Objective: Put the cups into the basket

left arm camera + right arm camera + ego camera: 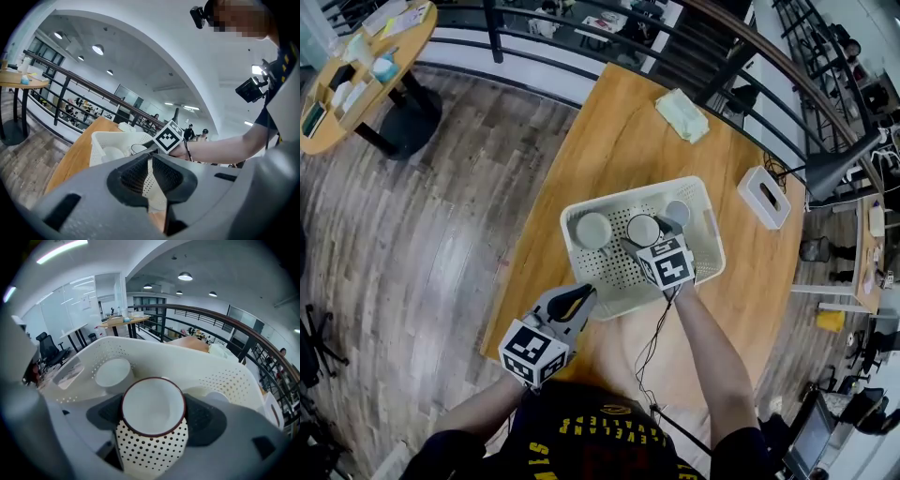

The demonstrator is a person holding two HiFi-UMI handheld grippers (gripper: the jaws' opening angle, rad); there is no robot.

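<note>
A white perforated basket point(698, 202) stands on the wooden table point(619, 131). My right gripper point(650, 241) is lowered into it, shut on a white cup with black dots and a dark red rim point(152, 437), held upright between the pads. The same cup point(643, 229) shows in the head view at the basket's middle. A plain white cup point(593, 230) stands in the basket's left part, and a grey cup point(677, 213) sits to the right, half hidden. My left gripper point(574, 301) hovers at the basket's near left corner, shut and holding nothing.
A green cloth point(682, 114) lies at the table's far end and a white tissue box point(763, 196) near its right edge. A dark railing point(750, 66) runs behind the table. A round table point(356, 75) stands far left on the wood floor.
</note>
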